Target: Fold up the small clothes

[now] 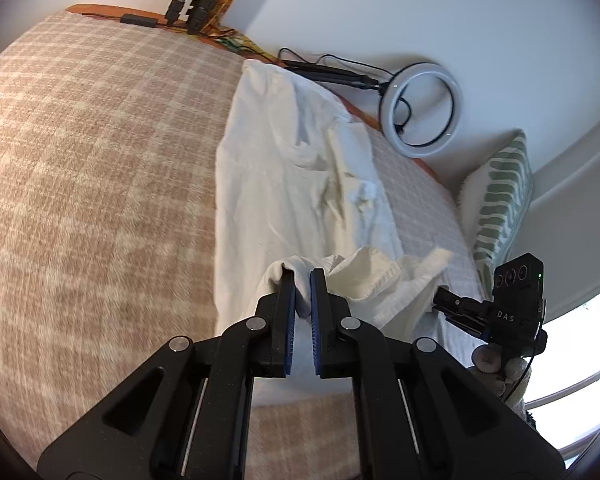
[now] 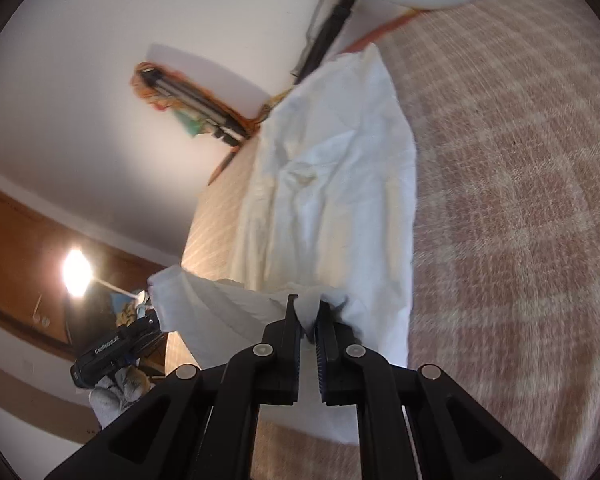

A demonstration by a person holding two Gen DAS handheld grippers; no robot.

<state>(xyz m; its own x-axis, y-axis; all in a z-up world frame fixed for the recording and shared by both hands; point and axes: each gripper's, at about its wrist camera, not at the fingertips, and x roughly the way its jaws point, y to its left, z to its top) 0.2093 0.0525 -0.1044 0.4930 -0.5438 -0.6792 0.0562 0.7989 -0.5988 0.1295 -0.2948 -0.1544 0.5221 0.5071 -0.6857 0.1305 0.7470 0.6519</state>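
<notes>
Left wrist view: left gripper (image 1: 303, 280) clamps the near edge of the white garment (image 1: 300, 168), right gripper (image 2: 310, 312) pinches the other corner, lifting the hem off the checked blanket (image 1: 100, 160), likely to fold it forward
</notes>
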